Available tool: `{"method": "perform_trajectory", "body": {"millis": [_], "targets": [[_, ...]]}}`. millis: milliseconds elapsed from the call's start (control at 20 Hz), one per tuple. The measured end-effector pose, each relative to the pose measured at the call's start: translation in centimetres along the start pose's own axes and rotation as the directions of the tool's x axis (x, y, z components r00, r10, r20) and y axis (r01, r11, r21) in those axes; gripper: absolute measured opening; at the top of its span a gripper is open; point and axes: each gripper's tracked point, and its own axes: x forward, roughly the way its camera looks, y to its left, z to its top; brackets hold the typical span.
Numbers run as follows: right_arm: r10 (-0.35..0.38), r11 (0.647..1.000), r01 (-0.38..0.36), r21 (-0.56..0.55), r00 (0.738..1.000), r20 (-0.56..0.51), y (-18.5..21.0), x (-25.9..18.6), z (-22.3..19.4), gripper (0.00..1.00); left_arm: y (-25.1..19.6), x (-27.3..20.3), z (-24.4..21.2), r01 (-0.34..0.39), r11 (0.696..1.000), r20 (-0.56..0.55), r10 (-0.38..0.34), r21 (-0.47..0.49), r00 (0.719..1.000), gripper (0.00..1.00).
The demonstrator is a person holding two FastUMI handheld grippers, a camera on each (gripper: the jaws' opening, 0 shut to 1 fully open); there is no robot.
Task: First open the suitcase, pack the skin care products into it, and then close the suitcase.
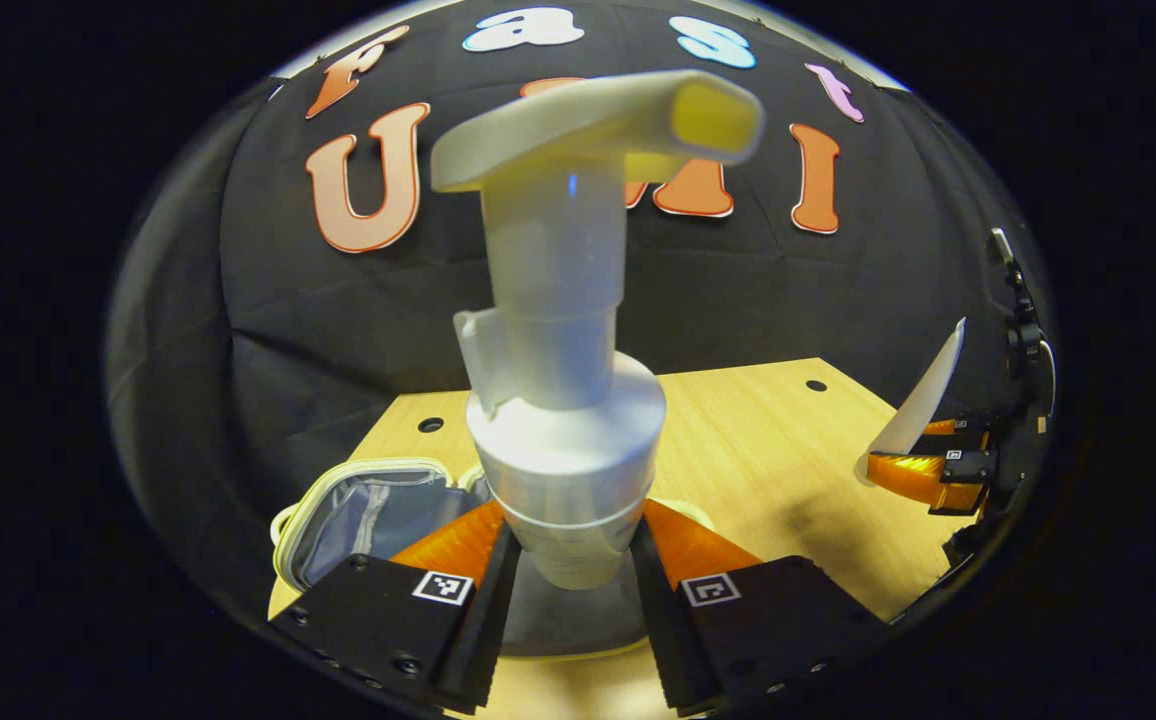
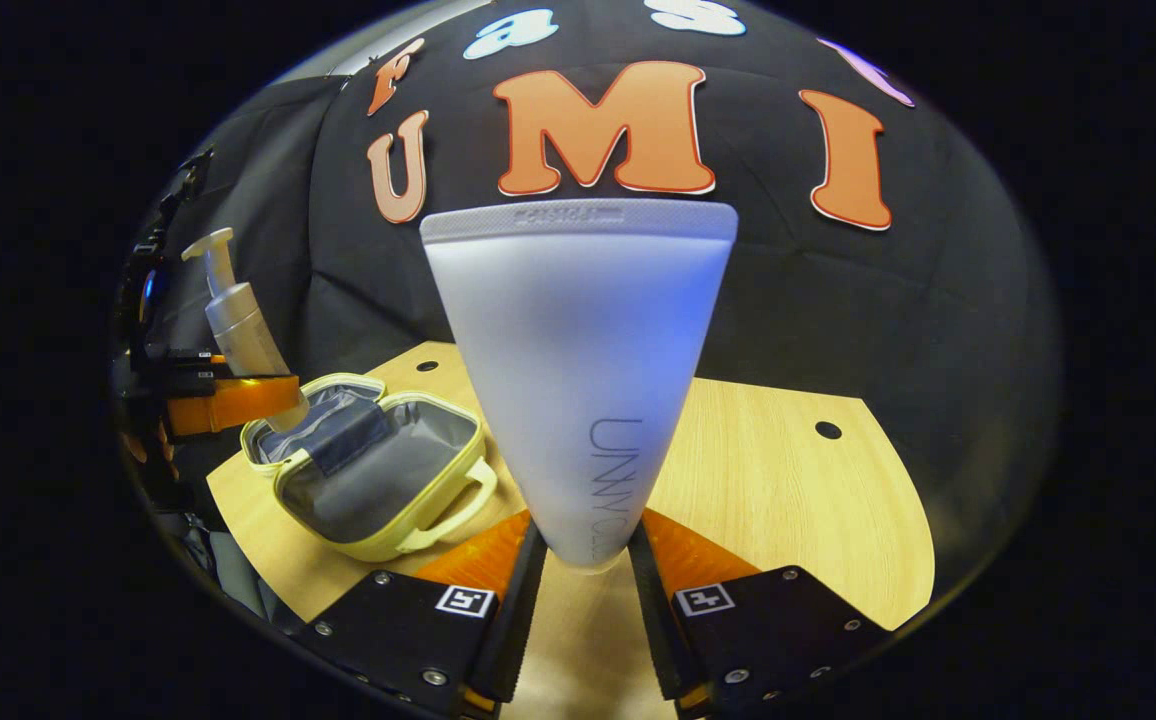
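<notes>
- Suitcase (image 2: 378, 470) lies open on the table (image 2: 788, 480), ahead-left of the right gripper (image 2: 586, 590), which clamps a tube (image 2: 578, 370).
- Left gripper (image 1: 573, 600) grips a pump bottle (image 1: 563, 400) just above it.
- Risk: top-heavy bottle tipping out on release.

The open suitcase (image 2: 378, 465) lay on the table's (image 2: 788, 480) left part. The pump bottle (image 2: 238, 330) hung just left of it; the tube (image 2: 578, 380) stood nearer, to its right.
</notes>
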Motion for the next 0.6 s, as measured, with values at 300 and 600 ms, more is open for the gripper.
{"method": "perform_trajectory", "body": {"millis": [300,600], "targets": [[-0.013,1.0,0.013,0.0,1.0,-0.004,5.4,0.3,1.2,0.52,3.8,0.7,-0.5,0.07,0.997,-0.023,-0.07,0.012,0.997,0.61],[-0.038,0.999,0.038,0.006,0.999,-0.038,10.2,1.1,0.6,0.52,5.4,2.9,-2.2,0.155,0.988,-0.063,-0.154,0.01,0.986,0.63]]}}
